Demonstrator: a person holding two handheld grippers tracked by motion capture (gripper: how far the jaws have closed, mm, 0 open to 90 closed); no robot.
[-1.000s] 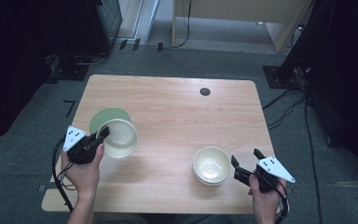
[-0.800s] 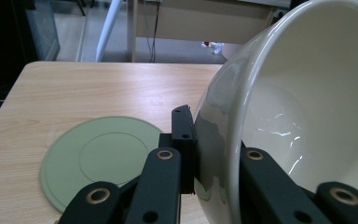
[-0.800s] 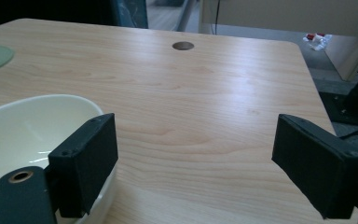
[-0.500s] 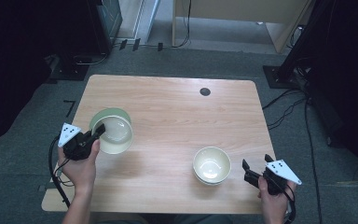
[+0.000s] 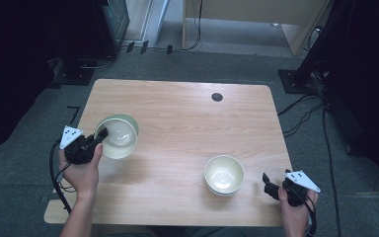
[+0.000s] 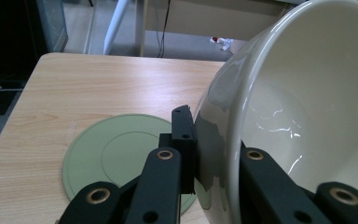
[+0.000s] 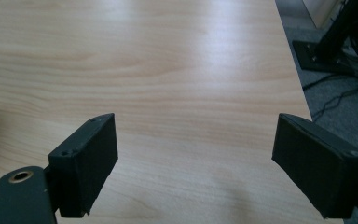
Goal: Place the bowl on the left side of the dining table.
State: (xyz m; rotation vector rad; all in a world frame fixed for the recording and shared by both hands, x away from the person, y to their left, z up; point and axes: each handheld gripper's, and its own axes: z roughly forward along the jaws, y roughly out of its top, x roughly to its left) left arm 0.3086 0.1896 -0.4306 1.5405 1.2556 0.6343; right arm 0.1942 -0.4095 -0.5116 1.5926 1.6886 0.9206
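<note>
A white bowl [image 5: 119, 139] hangs tilted over a pale green plate [image 5: 126, 118] at the table's left. My left gripper [image 5: 100, 136] is shut on the bowl's near wall. In the left gripper view the bowl [image 6: 307, 107] has its rim clamped between the jaws of the left gripper [image 6: 214, 156], and the green plate [image 6: 116, 156] lies flat on the table below. A stack of cream bowls [image 5: 224, 174] stands at the front right. Just right of it, my right gripper [image 5: 270, 187] is open with nothing between its jaws. The right gripper [image 7: 196, 163] looks over bare wood.
The wooden table [image 5: 187, 113] has a small black round grommet [image 5: 217, 97] near its far edge. Cables and black equipment stands lie on the grey floor beyond the table's right side [image 5: 321, 94]. A wooden cabinet stands at the back.
The left gripper has carried the bowl a little to the left, over the green plate. The right hand has drawn back from the stacked bowls toward the front right corner and sunk lower.
</note>
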